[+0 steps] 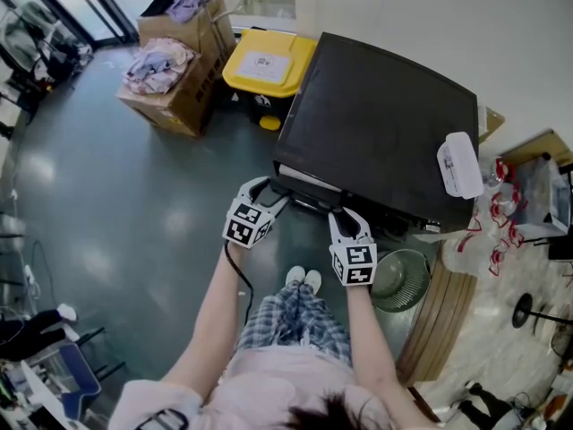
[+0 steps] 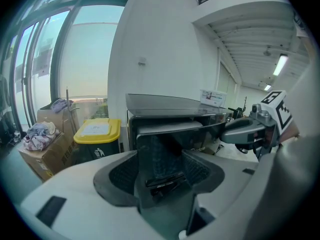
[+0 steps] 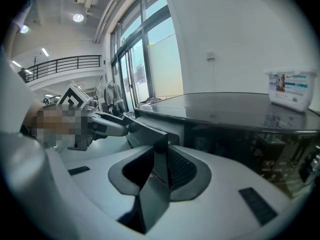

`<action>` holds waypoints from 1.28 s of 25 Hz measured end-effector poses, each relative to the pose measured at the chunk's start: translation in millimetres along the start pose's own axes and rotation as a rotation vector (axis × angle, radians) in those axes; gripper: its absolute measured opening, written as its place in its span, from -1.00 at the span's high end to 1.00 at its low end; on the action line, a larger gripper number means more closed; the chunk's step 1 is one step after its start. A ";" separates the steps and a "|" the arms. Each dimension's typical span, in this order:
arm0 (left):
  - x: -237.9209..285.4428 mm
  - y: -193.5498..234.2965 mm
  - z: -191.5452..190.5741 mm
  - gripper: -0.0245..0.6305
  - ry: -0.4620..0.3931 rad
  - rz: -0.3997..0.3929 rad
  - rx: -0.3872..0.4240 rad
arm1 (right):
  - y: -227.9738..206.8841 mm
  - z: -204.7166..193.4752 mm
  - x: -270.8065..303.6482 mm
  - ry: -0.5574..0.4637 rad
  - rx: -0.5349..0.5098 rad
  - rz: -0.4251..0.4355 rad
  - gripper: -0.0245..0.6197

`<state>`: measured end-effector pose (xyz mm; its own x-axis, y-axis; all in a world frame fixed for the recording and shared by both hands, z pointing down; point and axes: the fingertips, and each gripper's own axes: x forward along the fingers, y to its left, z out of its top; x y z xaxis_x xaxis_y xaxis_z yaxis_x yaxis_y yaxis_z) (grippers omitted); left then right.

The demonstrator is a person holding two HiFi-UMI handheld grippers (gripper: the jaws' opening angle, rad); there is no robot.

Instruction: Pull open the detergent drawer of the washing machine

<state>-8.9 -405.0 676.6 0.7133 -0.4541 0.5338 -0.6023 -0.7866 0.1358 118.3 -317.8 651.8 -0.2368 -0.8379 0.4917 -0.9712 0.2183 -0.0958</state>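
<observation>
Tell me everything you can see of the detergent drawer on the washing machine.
The detergent drawer has a glossy dark front panel with a paler body behind it, plastic by the look. It sits at the left of the front of the black washing machine, pulled partway out. The left tongs grip the panel's left end; the right tongs pinch its thin right edge.

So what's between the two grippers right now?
Only the drawer front: the left gripper clamps one end, the right gripper the other. The head view shows it; nothing else lies there.
</observation>
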 end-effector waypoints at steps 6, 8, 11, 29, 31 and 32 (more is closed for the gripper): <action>-8.9 -9.0 -7.3 0.07 -0.002 0.013 0.004 | 5.7 -8.6 -9.6 -0.003 0.006 0.004 0.61; -12.0 -11.0 -9.3 0.07 -0.001 0.014 0.004 | 8.4 -10.8 -12.5 -0.002 0.003 0.017 0.61; -19.0 -16.3 -14.6 0.07 0.004 0.021 0.002 | 14.1 -15.5 -19.1 0.000 -0.005 0.042 0.62; -53.3 -35.7 -40.9 0.05 0.018 0.069 -0.019 | 43.1 -36.1 -47.5 0.014 -0.011 0.125 0.64; -56.4 -36.7 -41.4 0.05 0.016 0.072 -0.018 | 45.6 -36.4 -49.6 0.013 -0.012 0.128 0.64; -58.1 -37.4 -41.9 0.05 0.015 0.074 -0.019 | 46.8 -37.2 -50.8 0.015 -0.013 0.130 0.64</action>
<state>-42.8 -331.7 675.5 0.6611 -0.5040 0.5558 -0.6599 -0.7431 0.1112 85.9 -246.4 654.5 -0.3599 -0.7946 0.4890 -0.9320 0.3307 -0.1487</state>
